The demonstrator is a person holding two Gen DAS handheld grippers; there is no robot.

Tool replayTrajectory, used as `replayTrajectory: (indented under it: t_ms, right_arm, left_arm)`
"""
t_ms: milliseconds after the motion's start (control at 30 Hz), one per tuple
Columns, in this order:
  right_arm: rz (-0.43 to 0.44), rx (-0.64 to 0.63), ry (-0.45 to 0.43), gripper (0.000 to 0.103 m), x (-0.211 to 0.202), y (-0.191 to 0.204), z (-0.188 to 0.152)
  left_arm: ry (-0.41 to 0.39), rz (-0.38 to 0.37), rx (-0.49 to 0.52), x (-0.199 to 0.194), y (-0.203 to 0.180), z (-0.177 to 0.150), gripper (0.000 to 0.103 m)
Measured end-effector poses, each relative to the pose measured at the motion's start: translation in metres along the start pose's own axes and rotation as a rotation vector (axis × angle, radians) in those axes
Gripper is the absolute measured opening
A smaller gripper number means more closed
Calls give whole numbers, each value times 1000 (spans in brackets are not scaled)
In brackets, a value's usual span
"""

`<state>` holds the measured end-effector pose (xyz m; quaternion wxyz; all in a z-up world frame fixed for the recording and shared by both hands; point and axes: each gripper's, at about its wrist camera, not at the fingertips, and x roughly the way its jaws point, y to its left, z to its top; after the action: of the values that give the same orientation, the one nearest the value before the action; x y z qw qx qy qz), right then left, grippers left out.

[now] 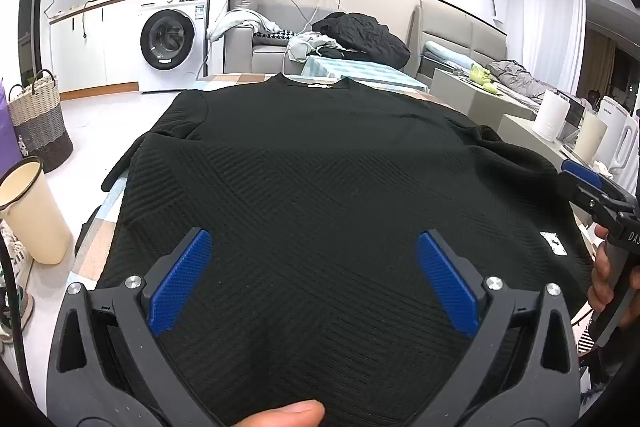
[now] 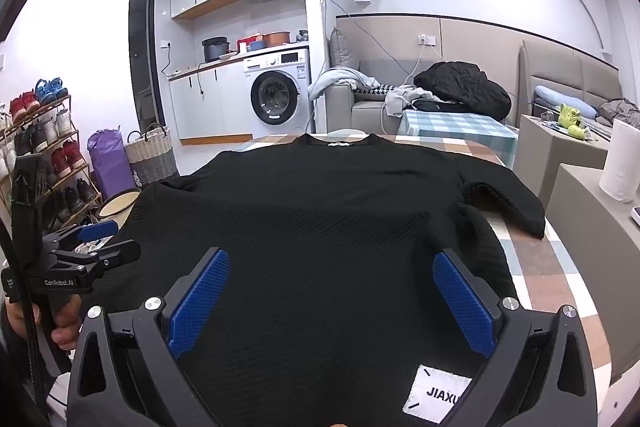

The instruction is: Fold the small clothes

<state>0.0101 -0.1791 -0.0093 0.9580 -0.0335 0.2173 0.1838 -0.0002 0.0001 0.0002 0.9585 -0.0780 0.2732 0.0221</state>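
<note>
Checked counter [image 2: 536, 259] carries a black sweater [image 2: 320, 227], hem nearest both jaws, collar farthest (long axis straight ahead); left gripper [image 1: 314, 267] and right gripper [image 2: 332, 291] gape apart, empty.

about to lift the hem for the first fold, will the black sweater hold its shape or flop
The sweater will probably flop: its right sleeve already lies bent and its left side droops off the table. The ribbed knit looks thick, so it may feel fairly heavy and drag rather than slide. Both the left gripper and right gripper are open above it.
</note>
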Motion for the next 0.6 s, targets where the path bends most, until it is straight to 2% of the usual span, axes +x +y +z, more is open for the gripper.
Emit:
replayTrajectory:
  t_ms: [600]
  right_arm:
    - [-3,6,8,103,-1,-1,-1]
  left_arm:
    - [-1,3,2,1,1,-1,102]
